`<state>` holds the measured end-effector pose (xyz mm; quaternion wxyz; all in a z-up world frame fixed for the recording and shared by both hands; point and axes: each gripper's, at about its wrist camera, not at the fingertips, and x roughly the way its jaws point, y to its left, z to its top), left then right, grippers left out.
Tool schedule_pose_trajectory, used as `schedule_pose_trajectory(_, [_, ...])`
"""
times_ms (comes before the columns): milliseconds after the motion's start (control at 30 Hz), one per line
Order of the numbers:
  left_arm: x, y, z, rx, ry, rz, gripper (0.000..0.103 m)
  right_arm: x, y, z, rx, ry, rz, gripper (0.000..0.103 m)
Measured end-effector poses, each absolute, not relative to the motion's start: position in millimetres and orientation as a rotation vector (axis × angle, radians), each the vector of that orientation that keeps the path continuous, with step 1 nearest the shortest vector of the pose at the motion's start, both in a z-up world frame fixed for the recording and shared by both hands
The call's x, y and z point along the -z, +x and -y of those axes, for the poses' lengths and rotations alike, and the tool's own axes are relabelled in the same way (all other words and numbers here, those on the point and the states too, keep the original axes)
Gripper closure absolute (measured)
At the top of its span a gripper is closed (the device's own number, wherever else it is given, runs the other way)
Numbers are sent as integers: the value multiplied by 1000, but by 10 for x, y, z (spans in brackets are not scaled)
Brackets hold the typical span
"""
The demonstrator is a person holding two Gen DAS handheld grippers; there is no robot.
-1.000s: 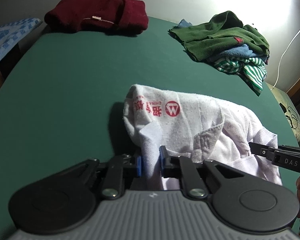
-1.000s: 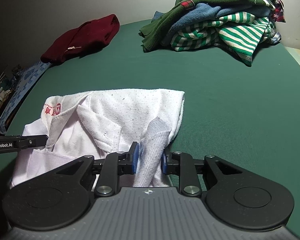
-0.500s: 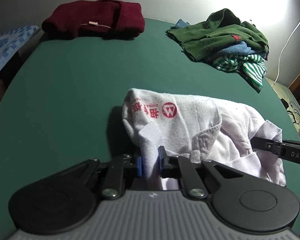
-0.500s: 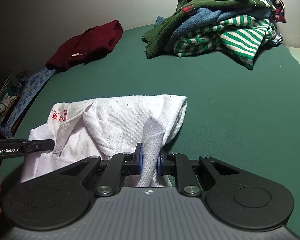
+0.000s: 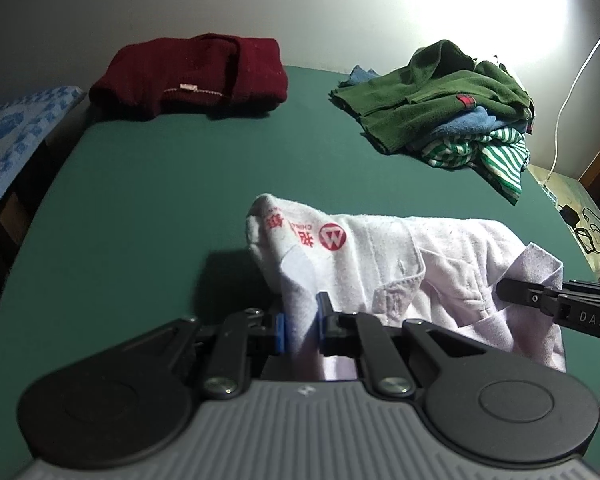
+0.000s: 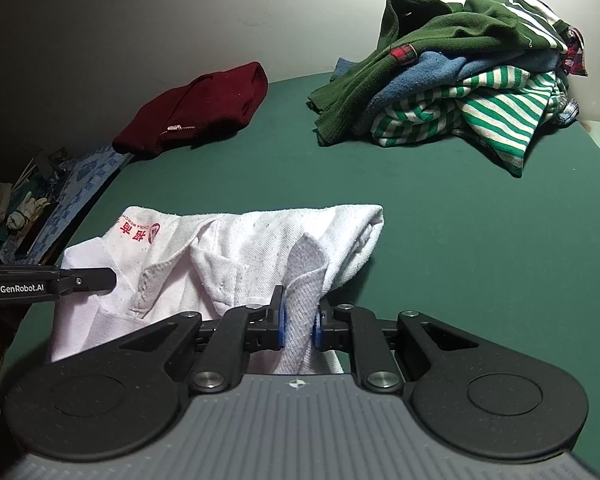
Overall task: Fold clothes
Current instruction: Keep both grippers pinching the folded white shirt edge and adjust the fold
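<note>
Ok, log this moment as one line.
task: fold clothes | left claw: shut on white polo shirt | right claw: just closed on shirt | pile: unfolded

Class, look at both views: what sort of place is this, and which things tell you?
Probably a room at home used for sorting laundry: a green cloth-covered table, a heap of unfolded green, blue and striped clothes, and a folded dark red sweater against a plain wall.
</note>
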<state>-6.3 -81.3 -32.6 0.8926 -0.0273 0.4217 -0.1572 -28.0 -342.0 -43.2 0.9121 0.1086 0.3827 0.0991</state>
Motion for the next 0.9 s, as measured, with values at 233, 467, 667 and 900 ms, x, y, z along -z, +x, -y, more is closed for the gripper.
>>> schedule_pose_trajectory(233, [177,28,698,306,-44,-856,102,330,-200,3329,-217,232,-760,89])
schedule_pose_trajectory(467, [173,117,496,331,-25,-879,98,310,-91,3242,-201,215,-766,89])
schedule_pose_trajectory(667, [481,114,338,370,-49,-976,84,419,-114,3287,-167,212,-805,88])
schedule_pose_trajectory(900, [674,233,287,403,-191,-1011,36,511,-100,3317,-144,217,-830,76])
